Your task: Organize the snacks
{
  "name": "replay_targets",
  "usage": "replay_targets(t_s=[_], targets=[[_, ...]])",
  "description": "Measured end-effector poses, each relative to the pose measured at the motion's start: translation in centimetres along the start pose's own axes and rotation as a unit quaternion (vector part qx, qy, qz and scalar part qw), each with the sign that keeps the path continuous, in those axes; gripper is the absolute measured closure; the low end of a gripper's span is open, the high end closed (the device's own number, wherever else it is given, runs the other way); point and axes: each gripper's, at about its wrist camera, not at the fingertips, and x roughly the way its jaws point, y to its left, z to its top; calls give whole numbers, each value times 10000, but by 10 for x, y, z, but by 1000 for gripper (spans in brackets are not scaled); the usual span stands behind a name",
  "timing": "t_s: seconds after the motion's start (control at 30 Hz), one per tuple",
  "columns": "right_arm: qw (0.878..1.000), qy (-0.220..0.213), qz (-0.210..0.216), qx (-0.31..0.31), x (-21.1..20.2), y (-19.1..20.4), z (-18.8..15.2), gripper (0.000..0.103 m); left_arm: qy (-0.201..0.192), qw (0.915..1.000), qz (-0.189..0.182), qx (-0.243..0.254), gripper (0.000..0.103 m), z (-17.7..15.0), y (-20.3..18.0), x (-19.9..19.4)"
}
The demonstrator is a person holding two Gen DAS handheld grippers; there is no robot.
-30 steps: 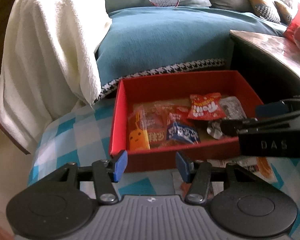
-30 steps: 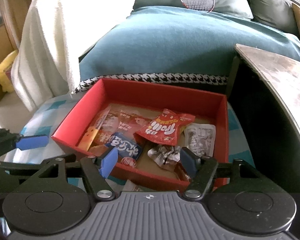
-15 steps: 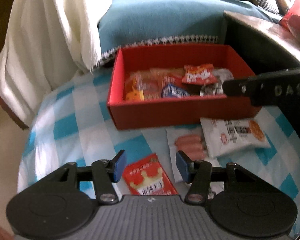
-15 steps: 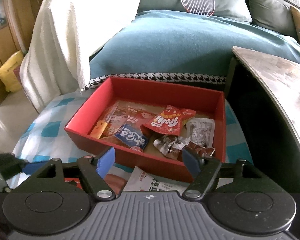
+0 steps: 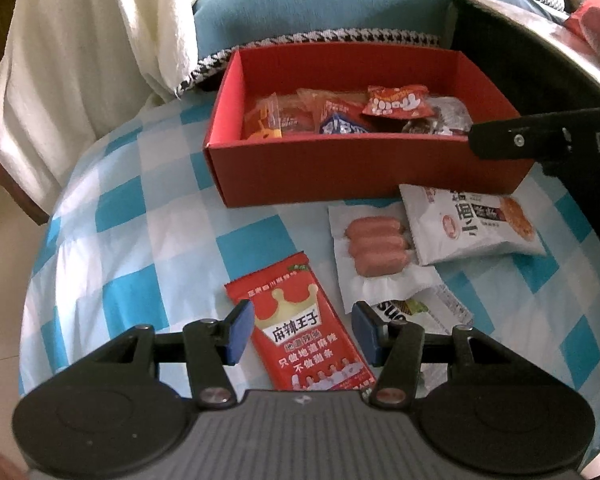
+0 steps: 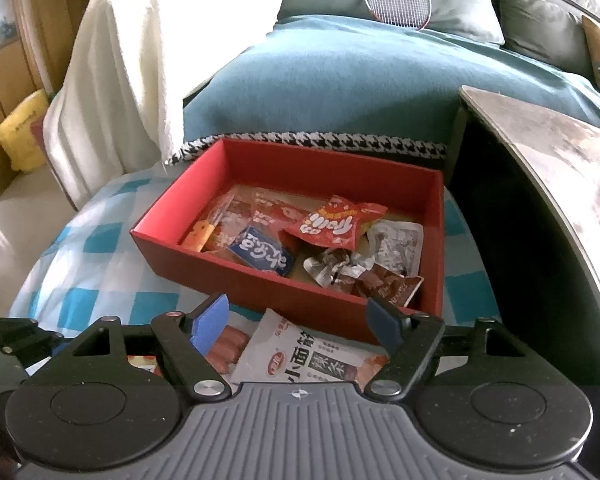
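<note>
the red box sits at the checked tablecloth's far edge, snacks inside. right gripper hangs empty before its near wall, jaws opening. left gripper partly spread, straddling the red spicy-strip packet without pressing.

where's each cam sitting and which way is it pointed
Left wrist: sits on the left gripper, tilted down at the red crown packet on the checked cloth; its fingers and the right gripper's arm show.
Right wrist: sits on the right gripper, jaws opening, looking into the red box; its fingers show.
Shared: box, sausages, white noodle packet.
</note>
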Motion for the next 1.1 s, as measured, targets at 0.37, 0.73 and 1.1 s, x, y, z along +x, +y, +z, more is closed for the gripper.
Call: replay_targets(t_s=[0.37, 0.73, 1.1], targets=[[9980, 513, -7, 370, 19, -30, -12, 20, 382, 9981, -234, -433, 55, -1, 9, 17], [9974, 610, 81, 377, 23, -32, -13, 19, 267, 9994, 59, -213, 55, -8, -13, 25], [9934, 942, 257, 599, 56, -58, -12, 19, 632, 9980, -31, 84, 69, -34, 10, 2]])
